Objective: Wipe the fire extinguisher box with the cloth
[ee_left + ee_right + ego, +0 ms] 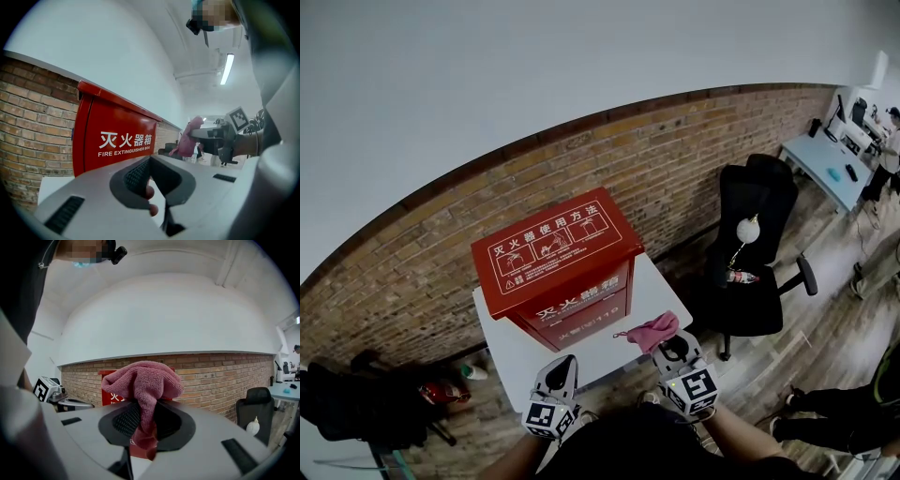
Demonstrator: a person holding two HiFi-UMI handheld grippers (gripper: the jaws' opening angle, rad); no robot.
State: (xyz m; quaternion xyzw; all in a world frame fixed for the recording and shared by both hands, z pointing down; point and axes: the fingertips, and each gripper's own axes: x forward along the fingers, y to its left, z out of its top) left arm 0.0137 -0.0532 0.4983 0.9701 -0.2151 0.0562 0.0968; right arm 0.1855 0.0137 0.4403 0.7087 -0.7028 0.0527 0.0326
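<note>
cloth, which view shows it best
The right gripper view: the cloth fills the centre, pinched between the fingers. The head view shows it small near the red box; the left gripper view shows it distant.

From the head, steeply down onto box (558, 267) and worktop (511, 352), well back. From both gripper views, low and close, facing same box, brick wall (694, 159) behind.

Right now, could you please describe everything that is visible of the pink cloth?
The cloth is dusty pink, with a soft looped pile like microfibre. It is bunched up, not spread. The right gripper pinches it between its fingers: the bulk swells beyond them, and a short end hangs below. It is held above the white table, near the red box; contact with either is unclear.
</note>
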